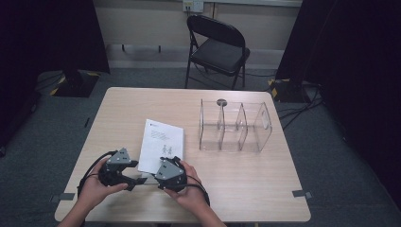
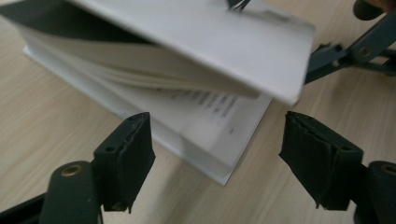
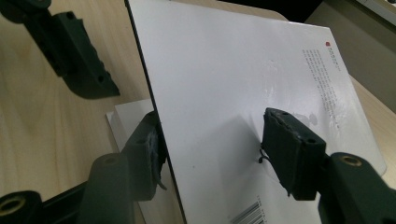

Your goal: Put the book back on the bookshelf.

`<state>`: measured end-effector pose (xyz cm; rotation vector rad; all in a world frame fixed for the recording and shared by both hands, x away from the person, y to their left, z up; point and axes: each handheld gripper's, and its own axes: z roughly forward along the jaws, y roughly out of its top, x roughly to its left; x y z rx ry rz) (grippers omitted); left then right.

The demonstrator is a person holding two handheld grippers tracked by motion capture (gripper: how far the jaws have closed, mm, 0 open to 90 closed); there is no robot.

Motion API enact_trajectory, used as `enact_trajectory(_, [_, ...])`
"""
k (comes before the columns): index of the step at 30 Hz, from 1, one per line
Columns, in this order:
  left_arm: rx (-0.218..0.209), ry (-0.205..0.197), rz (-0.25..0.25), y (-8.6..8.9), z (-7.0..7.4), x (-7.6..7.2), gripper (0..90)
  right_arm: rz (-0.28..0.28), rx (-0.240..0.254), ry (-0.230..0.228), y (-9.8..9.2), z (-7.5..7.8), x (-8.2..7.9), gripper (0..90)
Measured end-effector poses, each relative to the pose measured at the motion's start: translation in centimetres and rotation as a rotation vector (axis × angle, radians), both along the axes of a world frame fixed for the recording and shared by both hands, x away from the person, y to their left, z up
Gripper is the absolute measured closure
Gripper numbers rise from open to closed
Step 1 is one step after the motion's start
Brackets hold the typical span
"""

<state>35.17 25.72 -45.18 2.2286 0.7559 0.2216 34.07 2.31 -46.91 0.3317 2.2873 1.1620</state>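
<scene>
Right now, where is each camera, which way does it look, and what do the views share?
High view: above the near table edge, looking forward and down; both hands, left gripper, right gripper.
Left gripper view: rides the left gripper, facing the booklet; own jaws.
Right gripper view: rides the right gripper, facing the lifted cover; own jaws.
Shared: booklet, table.

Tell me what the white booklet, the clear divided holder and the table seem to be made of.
The booklet looks like paper with a smooth, slightly glossy card cover: thin pages fan out under it and it catches light. The divided holder seems clear acrylic or similar hard plastic, see-through with bright edges. The table shows pale wood grain, probably a matte laminate, though solid wood can't be ruled out.
</scene>
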Motion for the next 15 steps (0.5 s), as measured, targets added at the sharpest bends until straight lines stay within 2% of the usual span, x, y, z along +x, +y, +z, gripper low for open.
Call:
enact_trajectory(1, [-0.04, 0.012, 0.023, 0.6, 0.1, 0.5, 22.9, 0.002, 0.003, 0.002, 0.0, 0.0, 0.0, 41.6])
enact_trajectory(2, [-0.04, 0.012, 0.023, 0.6, 0.1, 0.5, 22.0, 0.002, 0.003, 0.002, 0.0, 0.0, 0.0, 41.6])
enact_trajectory(3, [-0.085, 0.019, 0.039, 1.1, 0.6, 1.0, 20.9, 0.002, -0.001, -0.002, 0.0, 0.0, 0.0, 41.7])
enact_trajectory(4, [-0.085, 0.019, 0.039, 1.1, 0.6, 1.0, 20.0, 0.003, -0.001, -0.001, 0.0, 0.0, 0.0, 41.7])
enact_trajectory(5, [-0.08, 0.016, 0.031, 1.3, 1.2, 1.4, 18.7, 0.001, 0.007, 0.001, -0.1, 0.0, 0.0, 41.8])
enact_trajectory(6, [-0.06, 0.007, 0.017, 1.2, 1.5, 1.5, 17.5, 0.002, 0.011, 0.003, -0.1, 0.0, 0.0, 41.9])
enact_trajectory(10, [-0.035, 0.007, -0.007, 1.1, 1.8, 1.5, 19.6, 0.003, 0.015, 0.001, -0.2, 0.0, 0.0, 41.9])
enact_trajectory(11, [-0.037, 0.006, -0.018, 1.1, 1.8, 1.5, 20.8, 0.003, 0.011, -0.001, -0.1, 0.0, 0.0, 41.9])
enact_trajectory(12, [-0.072, 0.03, -0.037, 1.1, 1.6, 1.2, 21.2, 0.003, 0.009, 0.0, -0.1, 0.0, -0.1, 41.9])
enact_trajectory(15, [-0.077, 0.042, -0.047, 1.2, 1.5, 0.9, 20.9, 0.003, 0.003, -0.005, -0.1, -0.1, -0.1, 41.9])
